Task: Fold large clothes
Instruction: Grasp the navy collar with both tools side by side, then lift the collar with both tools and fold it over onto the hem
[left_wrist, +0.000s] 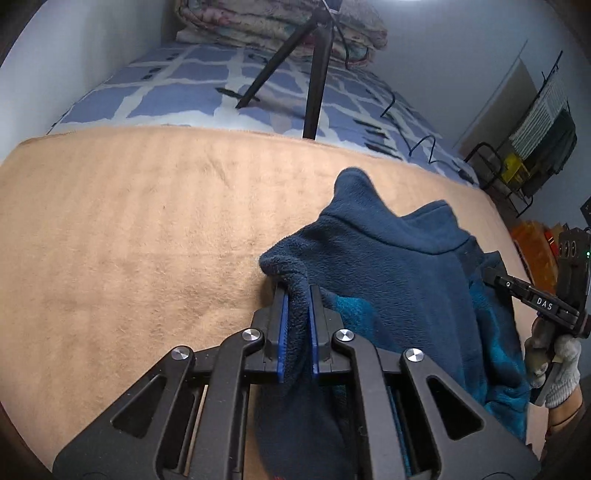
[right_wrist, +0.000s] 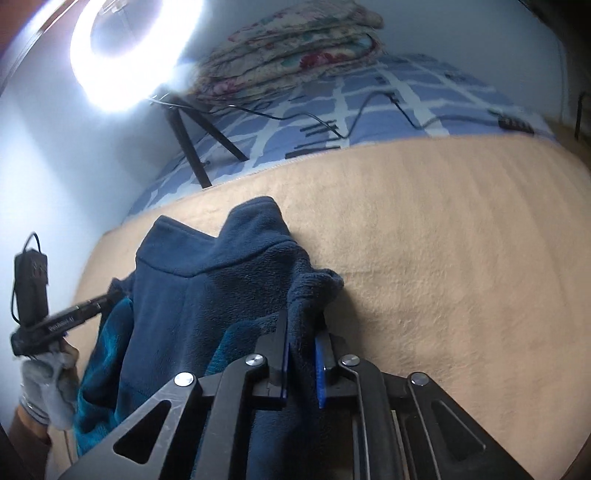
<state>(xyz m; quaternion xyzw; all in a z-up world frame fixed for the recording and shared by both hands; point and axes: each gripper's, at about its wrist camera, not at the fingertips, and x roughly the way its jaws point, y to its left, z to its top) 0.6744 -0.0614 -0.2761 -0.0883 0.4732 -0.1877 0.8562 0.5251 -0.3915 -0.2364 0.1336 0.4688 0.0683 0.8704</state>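
Left tongs (left_wrist: 297, 291): nearest the left wrist lens; the blue pads are clamped on a thick fold of the dark blue fleece garment (left_wrist: 399, 266) at its left shoulder edge, with cloth bunched between them and hanging down through the gap.
Fleece garment: held up by both shoulders over the tan blanket (left_wrist: 147, 229), collar uppermost; it sits toward the blanket's right side in the left wrist view, its lower part with the teal patches dangling out of view.
Right tongs (right_wrist: 304, 325): narrow, gripping a wad of the same fleece (right_wrist: 221, 288) at the opposite shoulder; the pinch looks shallow on the right-hand pad, where the fabric sits near the tip.
Gloved hands: each view shows the other hand at its margin, holding its tool handle (left_wrist: 557, 365).
Bed (right_wrist: 424, 92): the blue-and-white checked cover lies beyond the blanket's far edge, carrying a tripod (left_wrist: 314, 85), a trailing cable (right_wrist: 369, 107) and a stack of folded quilts (right_wrist: 295, 48).
Risk, slip: plush fleece is bulky and heavy; a tip-only grip may let a shoulder slide free once the weight swings.
Risk, skew: uneven heights would lay the garment crooked, spoiling the fold line.
Risk, snag: a wide sweep toward the far edge may catch the tripod leg or the cable.
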